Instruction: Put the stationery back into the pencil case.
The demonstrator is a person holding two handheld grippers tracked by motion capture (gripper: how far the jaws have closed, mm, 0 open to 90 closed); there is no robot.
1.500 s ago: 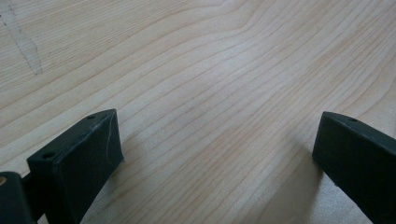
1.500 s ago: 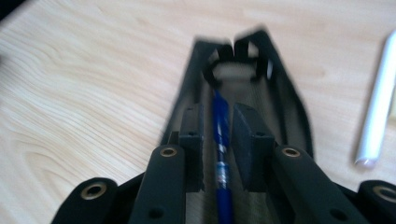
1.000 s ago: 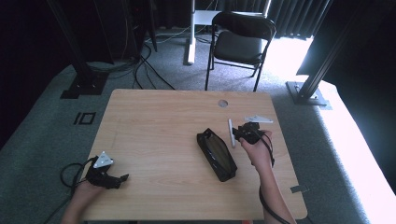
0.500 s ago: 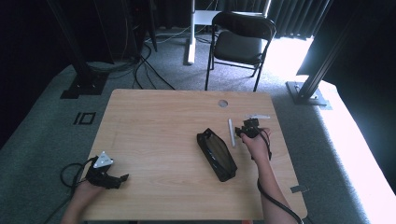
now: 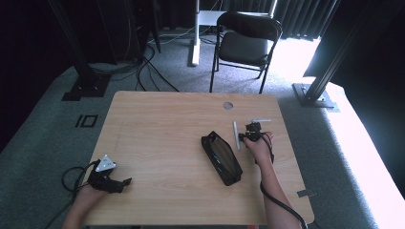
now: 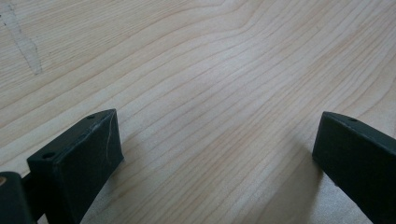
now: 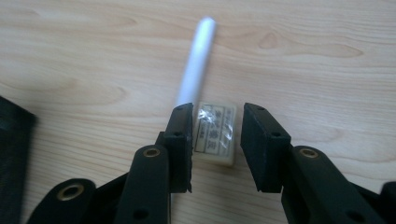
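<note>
— White eraser (image 7: 215, 134): where is it found, and how is it placed against the right tool (image 7: 217, 112)?

— It is seen flat on the bench (image 5: 157, 129), far right, straight ahead of that tool and already between its jaws. Its long axis is run away from the tool, along the jaws, so the short width is the one spanned.

— Is it gripped?

— Not yet, it is judged. The jaws have just been closing around it, but a gap is still seen at the right jaw; the tool is counted as released.

— What is close by?

— A white stick (image 7: 195, 65) is laid just left of the eraser, roughly parallel, and is passed under the left jaw. A black case (image 5: 222, 157) is set farther left.

— And the left tool (image 6: 218, 122)?

— It is rested near left with jaws spread wide, nothing between them, well apart from the eraser. The right hand is by far the nearer.
</note>
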